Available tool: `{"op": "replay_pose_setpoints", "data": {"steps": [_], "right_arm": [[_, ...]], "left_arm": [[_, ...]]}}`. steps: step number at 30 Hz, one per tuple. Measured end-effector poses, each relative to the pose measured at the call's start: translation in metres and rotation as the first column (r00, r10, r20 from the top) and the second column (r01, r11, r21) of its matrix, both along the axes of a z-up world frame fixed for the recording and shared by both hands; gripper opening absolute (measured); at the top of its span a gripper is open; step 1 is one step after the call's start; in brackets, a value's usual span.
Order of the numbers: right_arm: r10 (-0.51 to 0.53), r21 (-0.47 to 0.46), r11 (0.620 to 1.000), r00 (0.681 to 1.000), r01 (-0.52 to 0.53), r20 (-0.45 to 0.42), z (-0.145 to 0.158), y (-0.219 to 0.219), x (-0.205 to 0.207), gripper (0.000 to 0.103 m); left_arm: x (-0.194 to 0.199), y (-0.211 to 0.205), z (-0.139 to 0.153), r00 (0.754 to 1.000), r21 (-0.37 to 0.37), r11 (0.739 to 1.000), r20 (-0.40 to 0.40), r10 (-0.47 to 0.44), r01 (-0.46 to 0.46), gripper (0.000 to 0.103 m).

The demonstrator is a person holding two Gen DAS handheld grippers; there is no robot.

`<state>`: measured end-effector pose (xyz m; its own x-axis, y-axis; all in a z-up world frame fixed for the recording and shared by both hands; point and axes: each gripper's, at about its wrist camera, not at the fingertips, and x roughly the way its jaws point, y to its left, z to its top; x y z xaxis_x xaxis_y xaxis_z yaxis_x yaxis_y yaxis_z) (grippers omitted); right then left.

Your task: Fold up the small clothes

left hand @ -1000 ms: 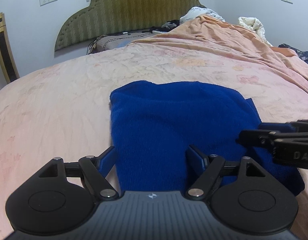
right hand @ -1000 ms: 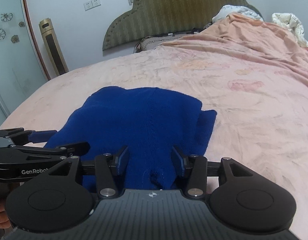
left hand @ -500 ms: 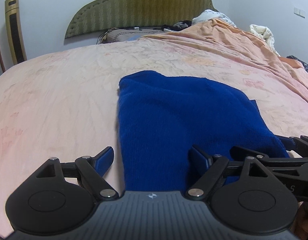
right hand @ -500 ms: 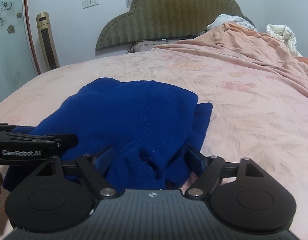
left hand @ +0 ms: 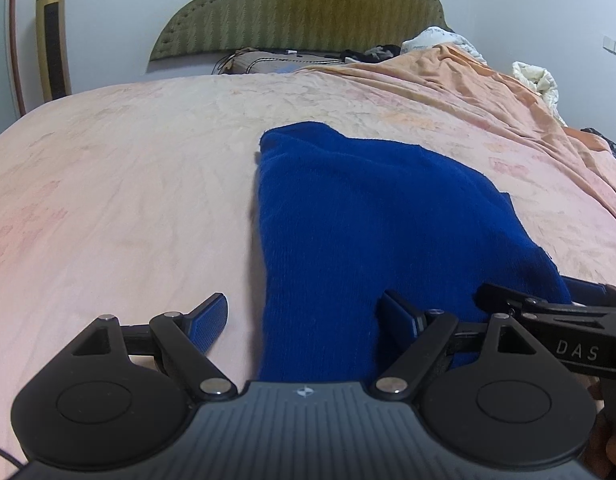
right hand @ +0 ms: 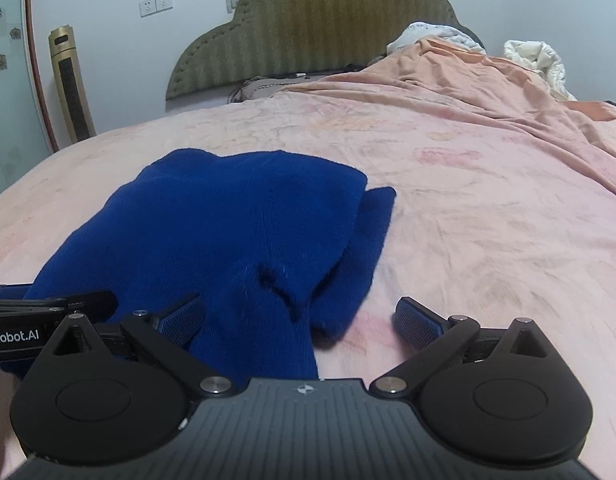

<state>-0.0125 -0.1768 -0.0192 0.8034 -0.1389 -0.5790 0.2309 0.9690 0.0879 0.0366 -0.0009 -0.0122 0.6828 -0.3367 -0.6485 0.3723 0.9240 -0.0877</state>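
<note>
Blue knitted garment (left hand: 372, 216) spread flat on pink bedsheet (left hand: 127, 184), near edge reaching under both tools. Left gripper (left hand: 303, 312) held low over that near edge, jaws spread wide, cloth lying between them but unpinched. Right gripper (right hand: 299, 312) just beside, likewise agape over a bunched corner, nothing clamped. Olive headboard (right hand: 320, 28) beyond, rumpled orange cover (right hand: 488, 80) alongside.

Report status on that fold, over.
Left gripper open, straddling the sweater's near edge. Right gripper open, its near edge between the fingers. Sweater lies folded on the bed. Nothing in the way.
</note>
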Motion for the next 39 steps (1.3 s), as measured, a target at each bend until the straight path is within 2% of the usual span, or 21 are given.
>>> {"op": "replay_pose_setpoints", "data": {"steps": [7, 18, 31, 39], "right_arm": [[-0.007, -0.045, 0.999, 1.0, 0.006, -0.017, 0.001, 0.01, -0.014, 0.103], [0.004, -0.063, 0.998, 1.0, -0.005, -0.017, 0.0, 0.015, -0.036, 0.103], [0.007, -0.046, 0.999, 1.0, -0.008, -0.01, -0.006, 0.017, -0.047, 0.103], [-0.002, -0.07, 0.998, 1.0, 0.002, -0.001, -0.006, 0.022, -0.053, 0.103]], "left_arm": [[-0.016, 0.004, 0.003, 1.0, 0.014, 1.0, 0.001, 0.013, -0.013, 0.084], [-0.048, 0.009, 0.003, 0.999, 0.054, 0.998, 0.045, 0.025, -0.028, 0.084], [-0.06, 0.011, 0.002, 0.997, 0.069, 0.997, 0.061, 0.036, -0.041, 0.084], [-0.07, 0.014, 0.002, 0.997, 0.086, 0.995, 0.058, 0.045, -0.05, 0.084]]}}
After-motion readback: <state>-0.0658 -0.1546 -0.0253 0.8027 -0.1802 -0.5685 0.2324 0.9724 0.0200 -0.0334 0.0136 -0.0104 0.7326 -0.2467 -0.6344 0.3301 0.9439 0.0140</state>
